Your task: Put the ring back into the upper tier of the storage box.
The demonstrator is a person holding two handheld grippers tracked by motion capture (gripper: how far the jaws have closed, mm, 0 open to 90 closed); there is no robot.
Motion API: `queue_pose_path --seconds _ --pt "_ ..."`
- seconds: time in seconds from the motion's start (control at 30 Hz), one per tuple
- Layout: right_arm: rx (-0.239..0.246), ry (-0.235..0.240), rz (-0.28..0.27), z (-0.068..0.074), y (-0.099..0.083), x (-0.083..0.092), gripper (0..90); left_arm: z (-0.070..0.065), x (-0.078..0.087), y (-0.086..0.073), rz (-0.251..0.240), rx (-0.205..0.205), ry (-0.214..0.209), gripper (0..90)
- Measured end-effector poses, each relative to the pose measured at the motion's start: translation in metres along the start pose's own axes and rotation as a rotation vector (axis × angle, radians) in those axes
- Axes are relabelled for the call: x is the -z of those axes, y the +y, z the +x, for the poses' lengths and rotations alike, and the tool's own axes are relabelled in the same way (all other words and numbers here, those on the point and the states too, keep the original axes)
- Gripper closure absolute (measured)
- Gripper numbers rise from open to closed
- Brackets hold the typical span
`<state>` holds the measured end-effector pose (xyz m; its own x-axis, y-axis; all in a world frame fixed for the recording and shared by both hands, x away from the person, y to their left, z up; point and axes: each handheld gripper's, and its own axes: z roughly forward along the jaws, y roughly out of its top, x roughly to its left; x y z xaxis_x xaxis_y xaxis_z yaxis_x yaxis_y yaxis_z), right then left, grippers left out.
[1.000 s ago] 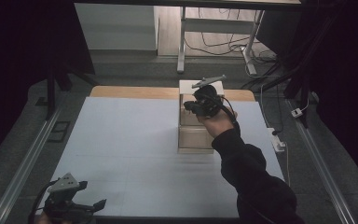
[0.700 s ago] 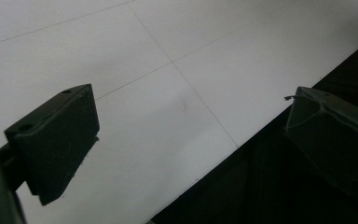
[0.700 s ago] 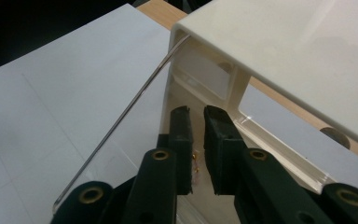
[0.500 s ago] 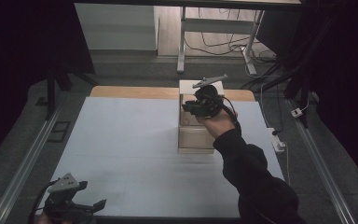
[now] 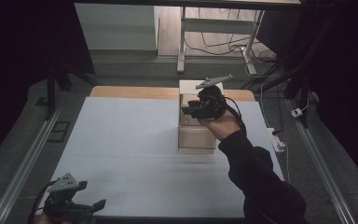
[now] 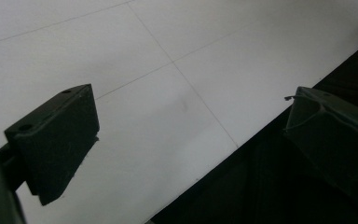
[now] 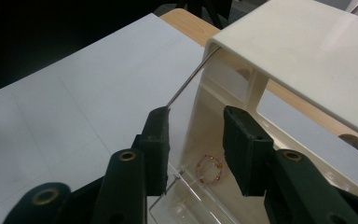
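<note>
The right tongs (image 7: 193, 147) were held spread astride the thin clear front panel (image 7: 186, 116) of a cream box (image 5: 196, 123) standing at the far middle of the surface (image 5: 135, 154), one jaw on each side and nothing pinched. A small beaded ring (image 7: 210, 168) was seen inside. The panel could be bent or the box tipped, it was judged, if the jaws were shut unevenly or pulled sideways. The right forearm was stretched forward, wrist angled down. The left tongs (image 5: 72, 205) were kept spread at the near left edge, empty.
</note>
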<state>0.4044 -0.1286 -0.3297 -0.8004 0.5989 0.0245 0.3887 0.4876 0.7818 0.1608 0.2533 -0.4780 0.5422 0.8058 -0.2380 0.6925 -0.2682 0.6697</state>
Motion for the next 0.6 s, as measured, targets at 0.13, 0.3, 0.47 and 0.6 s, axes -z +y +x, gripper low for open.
queue_pose_path --seconds 0.13,0.3,0.47,0.6 --pt "0.0 0.005 -0.004 0.002 -0.001 0.003 57.1 0.0 0.0 0.0 0.0 0.001 0.001 2.6" --pt "-0.006 0.017 -0.011 0.004 -0.003 0.007 50.2 0.0 0.0 0.0 0.0 0.002 0.002 2.6" --pt "-0.007 0.026 -0.012 0.006 -0.008 0.01 42.9 0.0 0.0 0.0 0.0 0.002 0.002 2.6" --pt "-0.023 0.038 -0.022 0.008 -0.01 0.013 37.0 0.0 0.0 0.0 0.0 0.003 0.003 2.6"
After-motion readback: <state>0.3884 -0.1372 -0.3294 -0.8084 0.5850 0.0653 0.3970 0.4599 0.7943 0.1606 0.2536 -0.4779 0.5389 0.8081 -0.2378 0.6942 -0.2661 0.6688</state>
